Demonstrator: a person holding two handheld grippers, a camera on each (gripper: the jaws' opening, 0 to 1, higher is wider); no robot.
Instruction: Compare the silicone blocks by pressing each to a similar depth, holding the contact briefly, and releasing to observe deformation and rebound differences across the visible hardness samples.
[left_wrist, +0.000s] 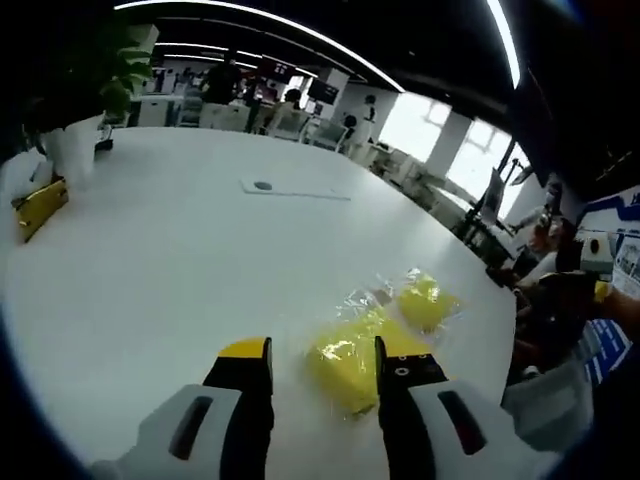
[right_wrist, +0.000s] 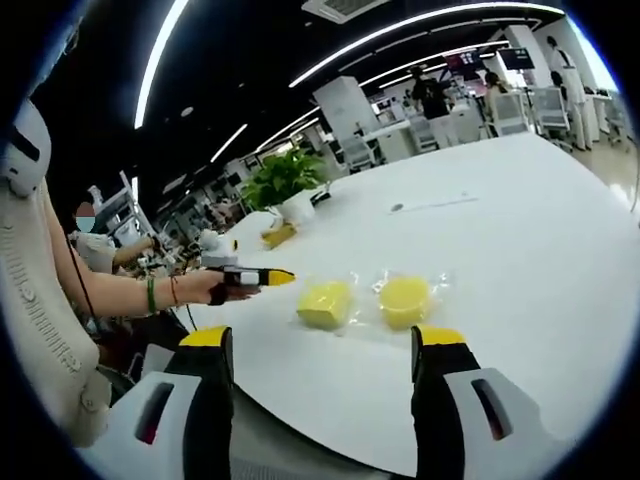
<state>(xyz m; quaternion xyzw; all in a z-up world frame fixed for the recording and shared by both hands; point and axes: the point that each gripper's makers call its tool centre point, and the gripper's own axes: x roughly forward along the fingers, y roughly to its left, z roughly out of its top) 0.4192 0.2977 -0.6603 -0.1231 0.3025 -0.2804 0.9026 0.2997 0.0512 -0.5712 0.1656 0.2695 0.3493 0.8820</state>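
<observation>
Left hand-held gripper (left_wrist: 322, 362) — jaws parted, empty, above the square silicone block (left_wrist: 350, 362). Right hand-held gripper (right_wrist: 324, 340) — wide open, holding nothing. Round silicone block (right_wrist: 405, 299) at 3 o'clock of the square one; both bagged on white table (right_wrist: 520, 230). Open-plan office; potted plant (right_wrist: 283, 185).

Large white surface (left_wrist: 180, 260); potted plant (left_wrist: 85, 90) at its far edge. Bright windows (left_wrist: 440, 140) beyond surface. Curved light strips (right_wrist: 420, 25) on dark ceiling.
</observation>
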